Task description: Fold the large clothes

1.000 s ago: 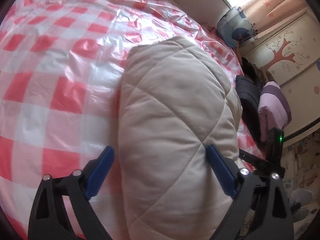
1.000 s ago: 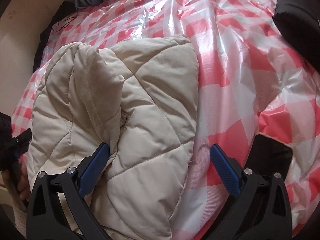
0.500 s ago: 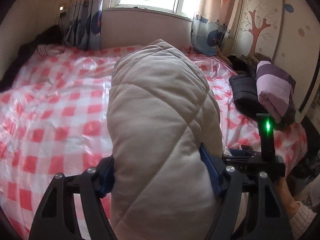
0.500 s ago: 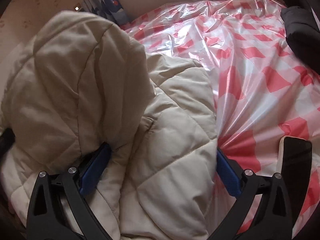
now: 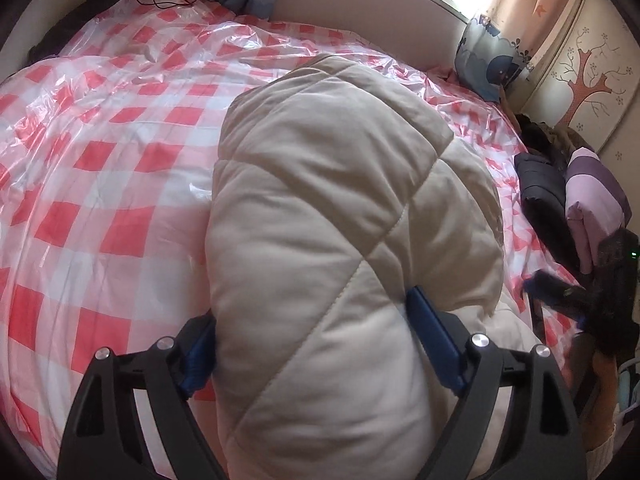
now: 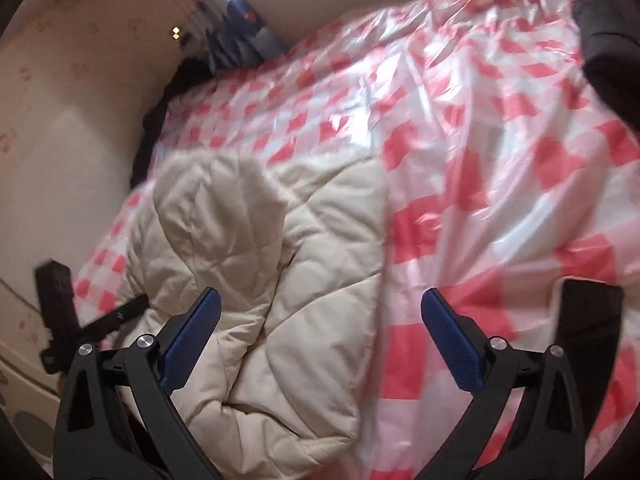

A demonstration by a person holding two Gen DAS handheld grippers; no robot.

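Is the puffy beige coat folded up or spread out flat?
Folded: the beige coat lies doubled over itself in thick layers on the checked bed cover.

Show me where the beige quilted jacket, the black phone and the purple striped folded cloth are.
beige quilted jacket (image 5: 320,240), left wrist view, middle of the raised fold.
black phone (image 6: 588,328), right wrist view, its dark screen.
purple striped folded cloth (image 5: 592,196), left wrist view, top layer.

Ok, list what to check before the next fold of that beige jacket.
1. Left gripper released: not ok; its jaws have just been opening, but the fingers press the beige jacket bunched between them.
2. Right gripper free: ok, open, gripping nothing.
3. Flatness of beige jacket: not ok, it bulges up.
4. Phone clear of beige jacket: ok, lies apart on the checked sheet.
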